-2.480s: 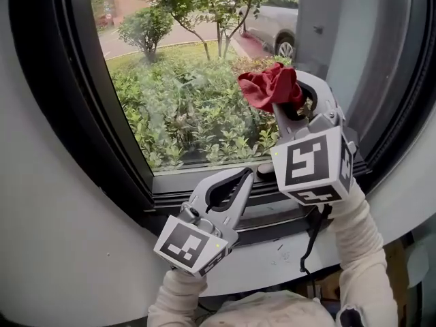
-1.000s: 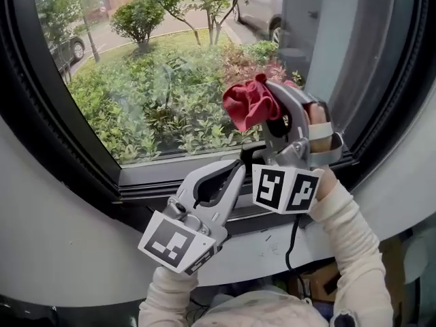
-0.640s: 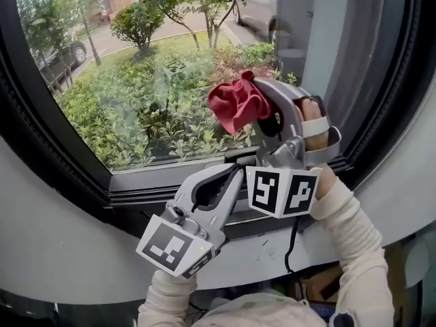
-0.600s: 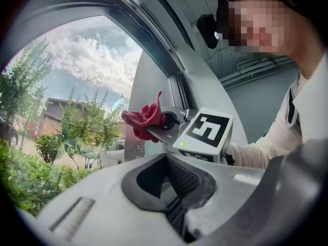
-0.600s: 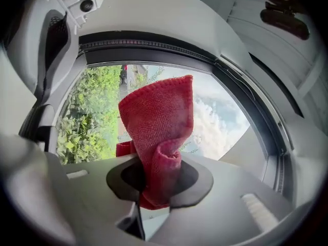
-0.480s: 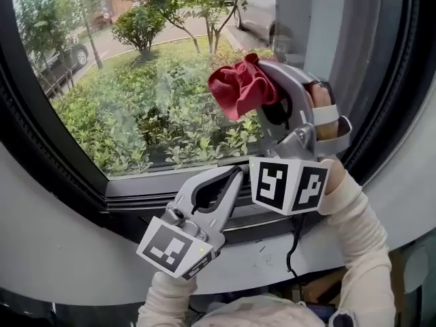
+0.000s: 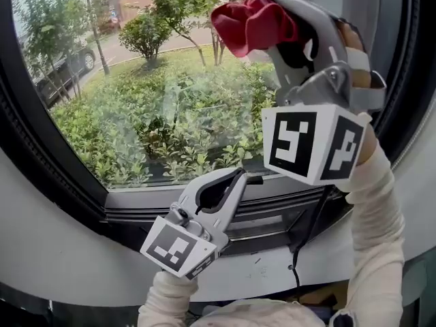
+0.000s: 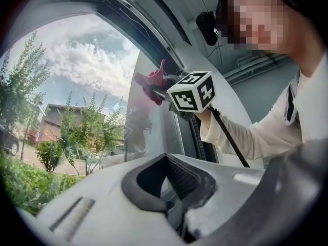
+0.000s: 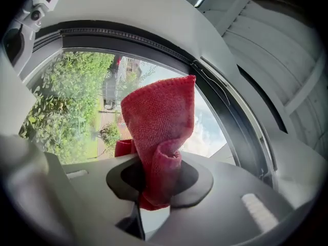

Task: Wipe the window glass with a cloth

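1. The right gripper (image 7: 274, 27) is raised high, toward the upper right part of the window glass (image 7: 157, 101). I'd guess that's to bring the wad up to where a wipe pass would begin.
2. The red cloth (image 7: 249, 20) sits at the jaw tips, bunched into a lump and pointing at the glass. That way soft fabric leads and no metal does.
3. From the right gripper view, the right gripper (image 9: 154, 186) is clamped tight on the red cloth (image 9: 159, 122). A folded roll is pinched between the pads and a loose flap stands up past them, toward the glass.
4. Contact is unclear. In the left gripper view the red cloth (image 8: 151, 83) is right at the glass with a reddish reflection beside it. It's touching or just off, and I can't settle which.
5. The marker cube (image 7: 310, 145) hangs at the back of the right gripper, on the room side of the glass and out of the way.
6. The left gripper (image 7: 240, 176) is parked low, just under the bottom edge of the glass over the sill (image 7: 272, 213). It looks idle, with no part in the wipe.
7. In its own view the left gripper (image 8: 166, 160) has its tips closed together with nothing between them.
8. Outside the glass are shrubs and a lawn. No streaks are readable on the pane.
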A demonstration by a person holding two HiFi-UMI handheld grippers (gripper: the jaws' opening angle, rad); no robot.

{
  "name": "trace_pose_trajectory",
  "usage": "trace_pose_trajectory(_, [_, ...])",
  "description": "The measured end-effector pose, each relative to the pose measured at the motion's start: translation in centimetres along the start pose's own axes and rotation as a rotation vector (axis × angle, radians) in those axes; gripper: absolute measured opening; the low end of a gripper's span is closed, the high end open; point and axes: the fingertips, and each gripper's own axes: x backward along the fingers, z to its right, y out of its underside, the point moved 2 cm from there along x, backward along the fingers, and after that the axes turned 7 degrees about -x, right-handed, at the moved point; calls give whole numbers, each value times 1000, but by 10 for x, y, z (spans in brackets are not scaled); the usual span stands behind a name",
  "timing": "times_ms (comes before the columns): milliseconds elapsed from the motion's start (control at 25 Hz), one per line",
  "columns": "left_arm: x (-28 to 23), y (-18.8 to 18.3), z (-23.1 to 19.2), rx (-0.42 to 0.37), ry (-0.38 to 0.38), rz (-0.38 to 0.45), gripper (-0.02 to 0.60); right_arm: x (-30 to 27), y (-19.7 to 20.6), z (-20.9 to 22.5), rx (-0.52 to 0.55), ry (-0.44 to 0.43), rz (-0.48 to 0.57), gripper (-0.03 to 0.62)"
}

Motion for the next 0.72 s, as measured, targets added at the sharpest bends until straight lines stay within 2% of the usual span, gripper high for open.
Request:
trace_pose_trajectory(240, [-8, -1, 4, -3, 5, 18, 0, 8, 4, -12, 3, 3, -16, 110])
trace_pose_trajectory(520, [-12, 19, 17, 6, 22, -7, 0, 47, 38, -67, -20, 13, -16, 109])
trace_pose_trajectory(720, [-10, 26, 33, 15, 32, -32, 1, 79, 58, -103, -33, -17, -34, 109])
